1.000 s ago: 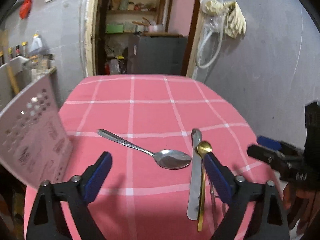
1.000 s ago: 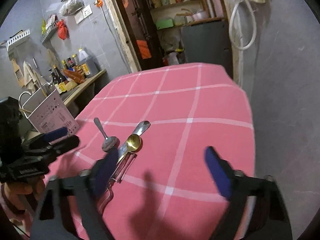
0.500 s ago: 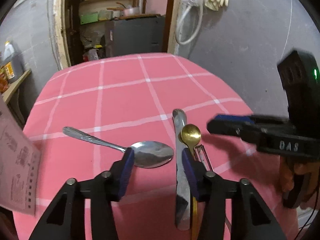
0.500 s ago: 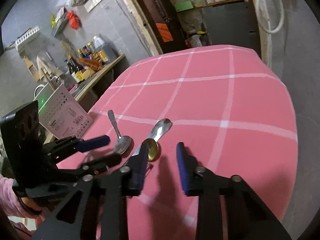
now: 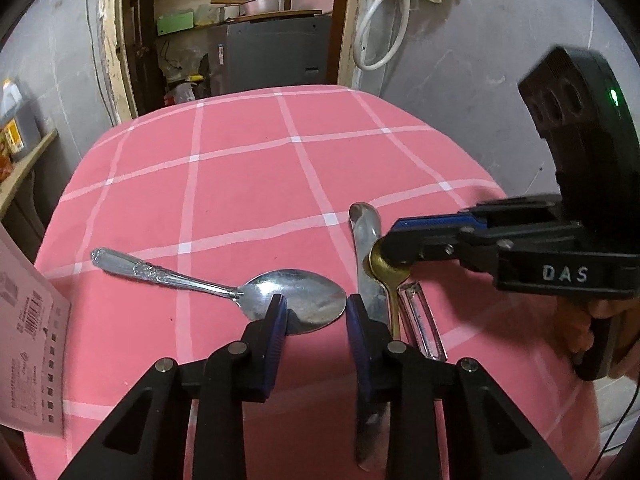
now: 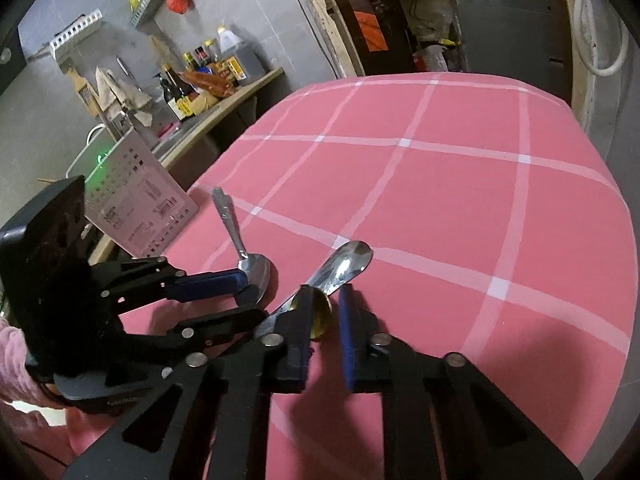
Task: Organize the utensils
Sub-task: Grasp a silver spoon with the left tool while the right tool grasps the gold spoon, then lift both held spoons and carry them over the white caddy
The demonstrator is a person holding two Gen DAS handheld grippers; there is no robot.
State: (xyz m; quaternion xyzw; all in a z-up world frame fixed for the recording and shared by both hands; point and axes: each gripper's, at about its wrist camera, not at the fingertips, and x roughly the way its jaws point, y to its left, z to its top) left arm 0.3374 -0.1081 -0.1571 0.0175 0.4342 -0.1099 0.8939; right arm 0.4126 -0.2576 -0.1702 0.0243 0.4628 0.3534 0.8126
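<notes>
Far left, the white perforated basket (image 5: 28,340) stood at the edge of the pink checked table (image 5: 240,160), and I'd guess that's where everything was meant to end up. Next over lay the silver tablespoon (image 5: 224,289), ornate handle out to the left, bowl sitting right between the blue pads of the left hand-held gripper (image 5: 316,312). Its jaws were closing around the bowl, but I couldn't tell if they were actually pressing yet. Honestly, a polished, curved bowl is a slippery place to pinch; stiff steel won't bend or break, but it'll probably squirt out or swing handle-down, so the neck or the embossed handle seems like the better hold. Right of that was a flat steel table knife (image 5: 364,232), with the little gold spoon (image 5: 386,276) resting against it. The right hand-held gripper (image 6: 326,292) had its jaws drawn nearly together on the gold spoon's bowl. Light little thing, so weight's no issue, just slip.
</notes>
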